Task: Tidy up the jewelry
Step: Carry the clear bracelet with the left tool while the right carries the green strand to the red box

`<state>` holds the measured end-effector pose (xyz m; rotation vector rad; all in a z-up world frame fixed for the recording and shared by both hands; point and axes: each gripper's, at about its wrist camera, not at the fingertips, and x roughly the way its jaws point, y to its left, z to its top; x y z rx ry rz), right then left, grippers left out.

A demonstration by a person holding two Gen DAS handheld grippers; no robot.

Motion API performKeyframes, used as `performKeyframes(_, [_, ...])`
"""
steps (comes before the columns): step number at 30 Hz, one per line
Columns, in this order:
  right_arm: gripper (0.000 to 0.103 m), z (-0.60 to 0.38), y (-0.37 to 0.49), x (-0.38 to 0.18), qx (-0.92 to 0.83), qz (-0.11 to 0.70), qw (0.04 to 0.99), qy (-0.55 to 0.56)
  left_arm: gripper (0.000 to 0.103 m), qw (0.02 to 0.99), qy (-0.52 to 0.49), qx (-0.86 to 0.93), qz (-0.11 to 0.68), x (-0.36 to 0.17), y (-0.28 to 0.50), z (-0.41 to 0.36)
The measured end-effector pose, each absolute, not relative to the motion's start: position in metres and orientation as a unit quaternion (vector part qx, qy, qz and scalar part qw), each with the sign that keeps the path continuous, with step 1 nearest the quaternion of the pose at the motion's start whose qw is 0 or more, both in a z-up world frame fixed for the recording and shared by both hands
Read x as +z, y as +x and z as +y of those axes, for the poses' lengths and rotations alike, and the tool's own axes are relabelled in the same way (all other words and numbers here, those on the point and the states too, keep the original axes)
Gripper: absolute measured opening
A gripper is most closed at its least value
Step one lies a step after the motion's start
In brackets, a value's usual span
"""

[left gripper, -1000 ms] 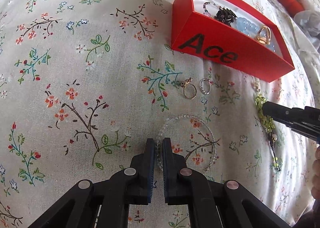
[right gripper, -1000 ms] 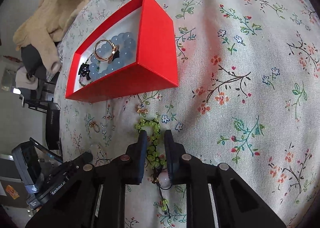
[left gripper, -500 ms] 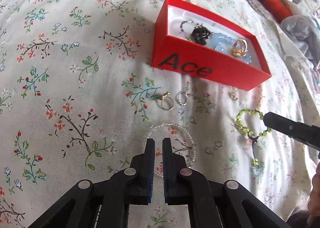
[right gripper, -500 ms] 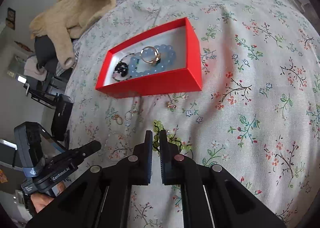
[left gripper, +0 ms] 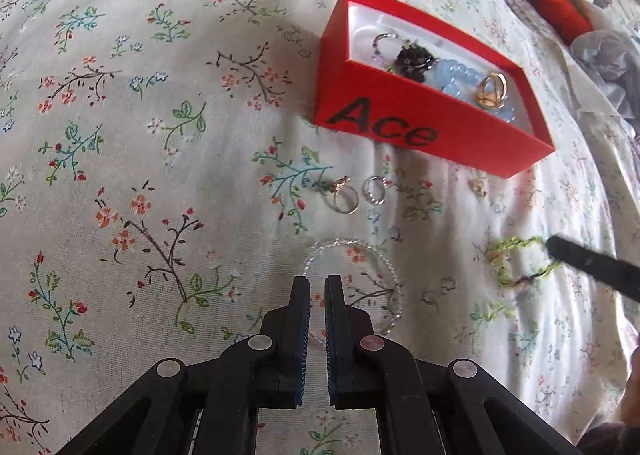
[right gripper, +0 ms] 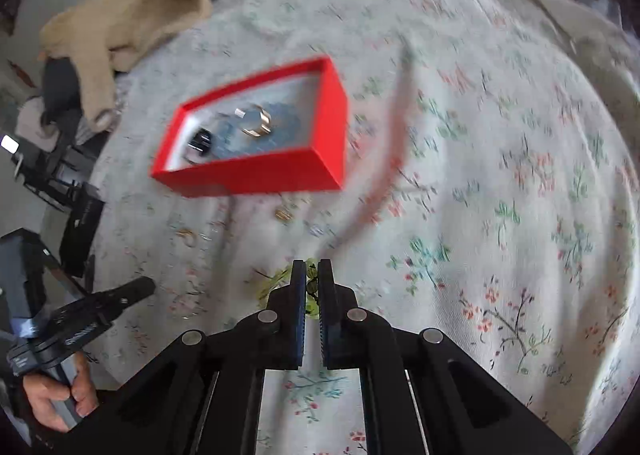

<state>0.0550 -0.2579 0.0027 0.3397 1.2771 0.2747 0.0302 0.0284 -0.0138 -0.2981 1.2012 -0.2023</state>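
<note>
Left tongs (left gripper: 317, 280): fingers nearly together with a narrow gap, clenched on nothing that can be made out, poised over the near arc of a clear beaded bracelet (left gripper: 352, 283) lying flat on the floral-printed bedspread (left gripper: 160, 135); whether the fingers touch the beads cannot be told. Right tongs (right gripper: 312, 267): clenched on a strand of green beads (right gripper: 276, 283), which shows between and just left of the fingertips; in the left wrist view the same strand forms a loop at a black fingertip. Beyond the clear bracelet lie two small metal rings (left gripper: 358, 195) side by side, and further right a small gold piece (left gripper: 478, 187). Behind these stands an open red cardboard box lettered "Ace" (left gripper: 400, 131), holding a pale blue bead bracelet (left gripper: 460, 79), a dark ornament (left gripper: 412, 61) and a gold ring (left gripper: 491, 90). The right wrist view is motion-blurred.
</note>
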Motion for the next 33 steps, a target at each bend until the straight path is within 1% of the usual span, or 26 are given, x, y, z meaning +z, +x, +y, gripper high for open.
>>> performKeyframes(4, [0.005,-0.248,0.05,0.014,0.155,0.576,0.79,0.143,0.004,0.805,-0.137,-0.092,0.57,-0.018,0.032,0.029])
performKeyframes(8, [0.005,-0.24,0.046,0.034,0.192,0.556,0.794,0.153,0.014,0.803,-0.133,-0.076,0.575,-0.023,0.037,0.028])
performKeyframes(13, [0.005,-0.236,0.037,0.056,0.22,0.529,0.806,0.148,0.015,0.8,-0.128,-0.064,0.582,-0.03,0.041,0.028])
performKeyframes(18, [0.005,-0.244,0.039,0.047,0.207,0.544,0.798,0.154,0.015,0.8,-0.135,-0.057,0.581,-0.032,0.045,0.034])
performKeyframes(22, [0.005,-0.249,0.04,0.043,0.202,0.55,0.795,0.16,0.015,0.803,-0.119,-0.052,0.582,-0.036,0.048,0.032])
performKeyframes(24, [0.005,-0.25,0.041,0.042,0.2,0.551,0.794,0.163,0.012,0.807,-0.103,-0.052,0.58,-0.035,0.048,0.026])
performKeyframes(25, [0.005,-0.251,0.042,0.042,0.198,0.551,0.794,0.164,0.0,0.809,-0.096,-0.053,0.577,-0.033,0.05,0.021])
performKeyframes(33, [0.005,-0.256,0.044,0.059,0.205,0.531,0.803,0.177,0.0,0.828,-0.103,-0.085,0.544,-0.003,0.048,0.012])
